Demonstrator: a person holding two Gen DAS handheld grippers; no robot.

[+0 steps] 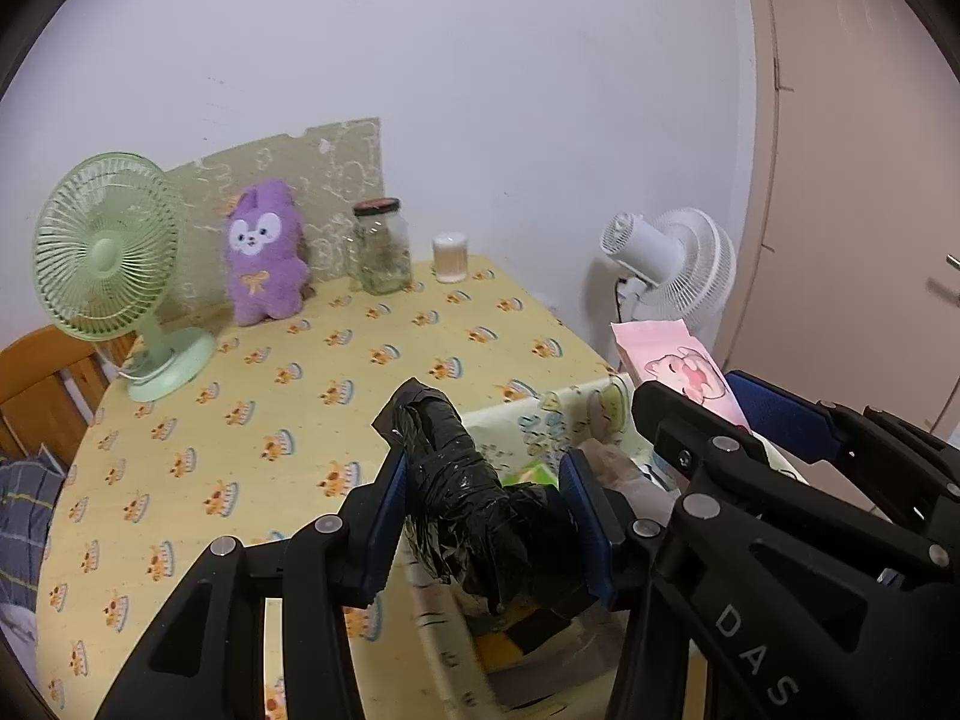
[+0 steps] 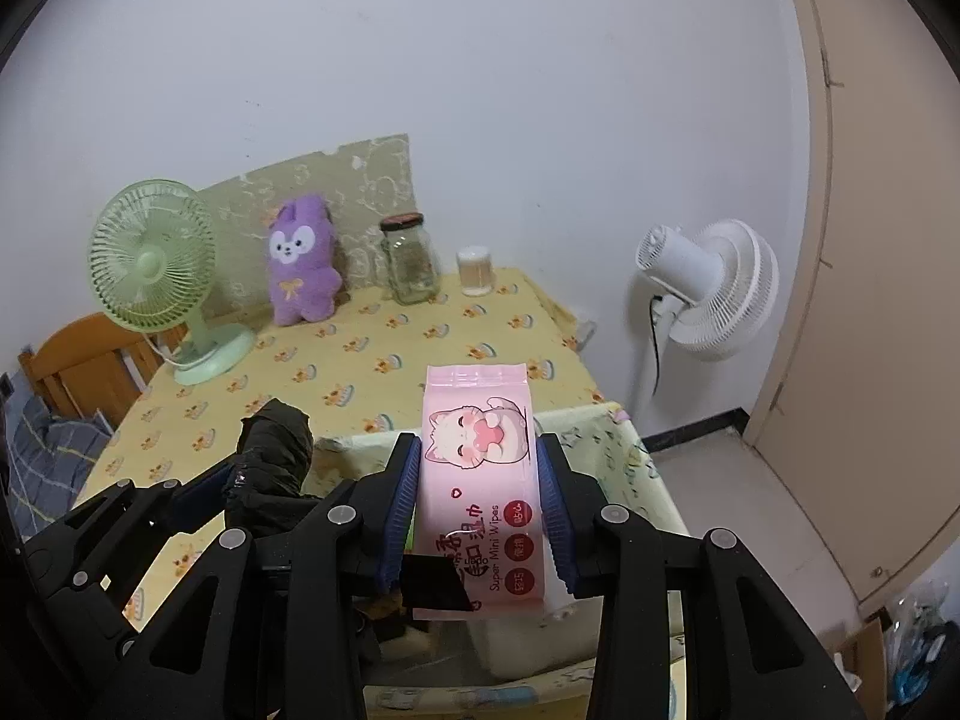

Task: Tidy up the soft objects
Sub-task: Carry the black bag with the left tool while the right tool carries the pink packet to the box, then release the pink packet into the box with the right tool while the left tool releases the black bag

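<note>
In the left wrist view, a crumpled black plastic bundle [image 1: 474, 498] is pinched between the blue pads of the left claw [image 1: 480, 516], the jaws standing partly closed on it. It is held above a fabric storage box [image 1: 576, 414] with a pale cartoon print at the near right of the table [image 1: 300, 360]. The right claw [image 1: 738, 420] is seen just to the right, with the pink wipes pack [image 1: 690, 372] in it. At the far side of the table a purple plush toy [image 1: 264, 252] is propped against the wall, between a green fan [image 1: 108, 258] and a glass jar [image 1: 382, 246]; it is well apart from both claws. In the right wrist view, the wipes pack [image 2: 480, 468] is gripped at both sides by the right claw [image 2: 480, 510], narrowly set, above the same box [image 2: 606, 438]. The left claw [image 2: 240, 480] and its black bundle [image 2: 273, 450] are seen to the left. The task is judged to be midway: two soft things are carried over the box but not yet released, and the plush toy [image 2: 300, 270] is left to be gathered.
</note>
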